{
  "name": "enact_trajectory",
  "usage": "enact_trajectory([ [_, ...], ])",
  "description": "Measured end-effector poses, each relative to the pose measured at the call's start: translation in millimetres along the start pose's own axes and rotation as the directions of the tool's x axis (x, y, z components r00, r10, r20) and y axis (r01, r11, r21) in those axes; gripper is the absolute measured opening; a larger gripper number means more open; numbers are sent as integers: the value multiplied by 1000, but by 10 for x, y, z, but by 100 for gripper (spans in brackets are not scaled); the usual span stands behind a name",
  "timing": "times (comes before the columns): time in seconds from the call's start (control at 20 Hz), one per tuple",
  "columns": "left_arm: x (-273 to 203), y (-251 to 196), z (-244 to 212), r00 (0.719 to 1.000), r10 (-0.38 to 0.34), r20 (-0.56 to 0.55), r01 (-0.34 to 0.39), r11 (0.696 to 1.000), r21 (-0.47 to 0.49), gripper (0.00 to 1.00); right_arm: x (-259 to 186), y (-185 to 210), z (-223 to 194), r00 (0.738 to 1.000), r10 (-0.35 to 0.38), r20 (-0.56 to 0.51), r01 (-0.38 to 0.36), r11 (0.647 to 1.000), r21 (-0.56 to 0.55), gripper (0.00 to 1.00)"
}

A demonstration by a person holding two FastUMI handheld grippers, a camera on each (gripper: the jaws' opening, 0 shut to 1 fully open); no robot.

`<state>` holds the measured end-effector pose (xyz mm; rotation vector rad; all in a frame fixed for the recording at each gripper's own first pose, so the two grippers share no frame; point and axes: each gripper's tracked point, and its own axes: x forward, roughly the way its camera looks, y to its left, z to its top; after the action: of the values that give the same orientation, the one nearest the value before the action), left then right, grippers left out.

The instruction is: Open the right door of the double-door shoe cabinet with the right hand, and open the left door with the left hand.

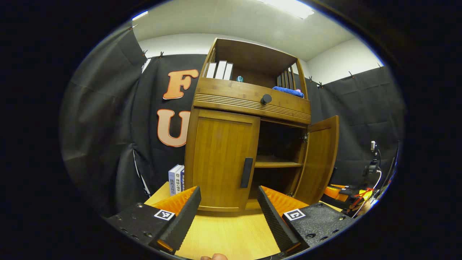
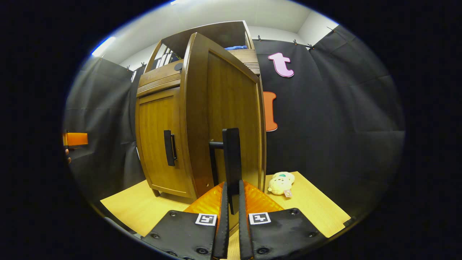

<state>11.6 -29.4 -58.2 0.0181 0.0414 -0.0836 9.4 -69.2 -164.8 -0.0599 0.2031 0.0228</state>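
A wooden shoe cabinet [image 1: 249, 101] stands on a light wood table [image 1: 231, 234]. Its right door [image 1: 319, 159] is swung open, baring an inner shelf [image 1: 278, 164]. The left door [image 1: 222, 159] is closed, and its dark vertical handle [image 1: 247, 172] sits just ahead of my left gripper [image 1: 228, 202], which is open and short of it. In the right gripper view, my right gripper [image 2: 231, 196] is shut on the right door's handle [image 2: 231, 159], with the open right door [image 2: 223, 119] edge-on before it. The left door [image 2: 158, 144] and its handle [image 2: 169, 148] show beyond.
Books [image 1: 176, 179] stand left of the cabinet. A small plush toy [image 2: 280, 182] lies on the table [image 2: 310, 206] right of the open door. A drawer with a round knob [image 1: 266, 99] sits above the doors. Books and a blue cloth [image 1: 288, 91] rest on top.
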Motion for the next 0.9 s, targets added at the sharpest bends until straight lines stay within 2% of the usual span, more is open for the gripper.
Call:
enact_trajectory([
  [0.05,33,18,-28,1000,7,-2,-7,1000,1,95,-7,-35,-17,1000,-4,-2,4,1000,11,19],
  [0.1,77,33,-55,1000,11,-7,-11,1000,-1,92,-17,-81,-28,1000,-10,-2,10,1000,22,19],
  [0.15,117,28,-94,1000,12,-14,-12,1000,-5,95,-24,-130,-22,1000,-20,0,20,999,27,19],
  [0.35,321,21,-163,1000,10,-19,-10,1000,-3,95,-113,-462,-21,996,-83,17,83,997,0,19],
  [0.45,442,27,-190,1000,21,-13,-21,1000,13,92,-155,-650,-19,993,-117,25,118,993,-15,19],
  [0.5,511,16,-204,1000,22,-8,-21,999,25,95,-183,-737,-21,992,-125,25,126,992,-12,19],
  [0.55,570,0,-239,1000,26,-8,-26,999,36,98,-200,-818,-16,991,-132,27,132,991,-5,17],
  [0.6,632,-2,-281,999,31,-13,-30,999,43,92,-226,-924,3,990,-141,29,141,990,3,15],
  [0.65,709,-25,-326,999,30,-21,-29,999,45,95,-258,-1031,17,988,-153,33,153,988,12,12],
  [0.75,841,-36,-407,999,31,-31,-30,998,48,95,-305,-1184,-3,987,-160,34,159,987,32,12],
  [0.8,908,-45,-433,999,35,-36,-33,998,50,95,-334,-1249,-18,986,-166,32,164,985,48,12],
  [0.85,990,-58,-465,998,38,-41,-36,998,52,92,-374,-1328,-22,983,-182,30,180,982,51,23],
  [0.9,1082,-79,-495,998,40,-43,-38,998,52,92,-421,-1407,-47,979,-204,29,202,978,45,12],
])
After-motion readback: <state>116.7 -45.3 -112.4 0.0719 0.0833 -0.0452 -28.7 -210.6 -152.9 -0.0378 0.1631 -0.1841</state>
